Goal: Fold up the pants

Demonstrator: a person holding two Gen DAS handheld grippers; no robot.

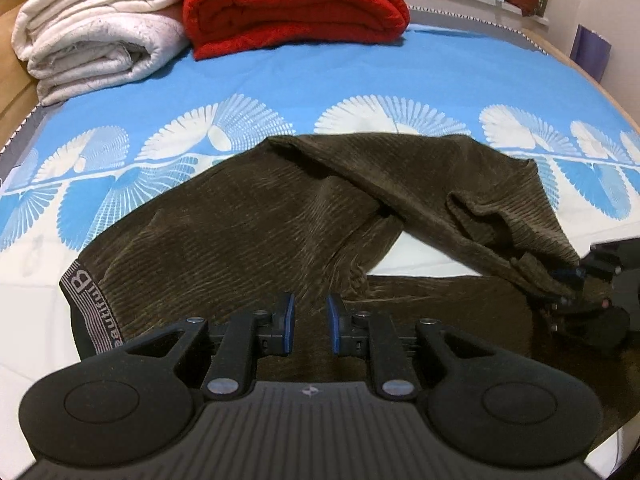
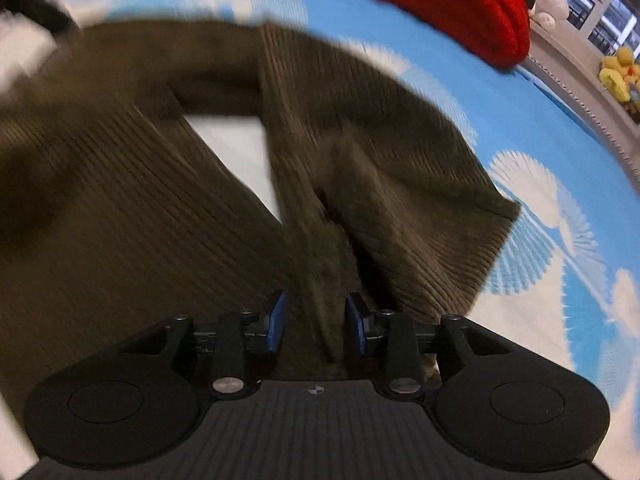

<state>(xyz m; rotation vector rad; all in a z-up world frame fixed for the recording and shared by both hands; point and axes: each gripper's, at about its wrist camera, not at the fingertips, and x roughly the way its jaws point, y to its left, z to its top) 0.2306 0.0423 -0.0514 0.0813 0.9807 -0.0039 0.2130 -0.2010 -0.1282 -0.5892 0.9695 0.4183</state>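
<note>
- The pants (image 1: 280, 216), dark brown ribbed cloth, lie spread across the bed (image 1: 360, 80) on its blue and white sheet; the waistband (image 1: 86, 304) sits at the left in the left wrist view, and one leg is doubled back over the other, leaving a bare wedge of sheet between them.
- The left tongs (image 1: 311, 322) hang over the cloth with a narrow gap between the blue pads; nothing is between them, so they hold nothing.
- The right tongs (image 2: 316, 320) stand part open with a bunched ridge of the leg between the pads; the cloth seems to touch the right pad only, though blur leaves that unsure; I judge no firm grip.
- Risk: with so slack a hold the ridge could slide out, and the carried leg would drop short and crooked.
- Risk: the leg is already rumpled near its hem (image 2: 496, 240); pressing a fold over those creases would set them in.
- Risk: the doubled leg lies askew; unless it is squared up with the other leg, the next fold will come out lopsided.
- The red blanket (image 1: 296, 4) and white blanket (image 1: 96, 28) lie well apart at the bed's far end.
</note>
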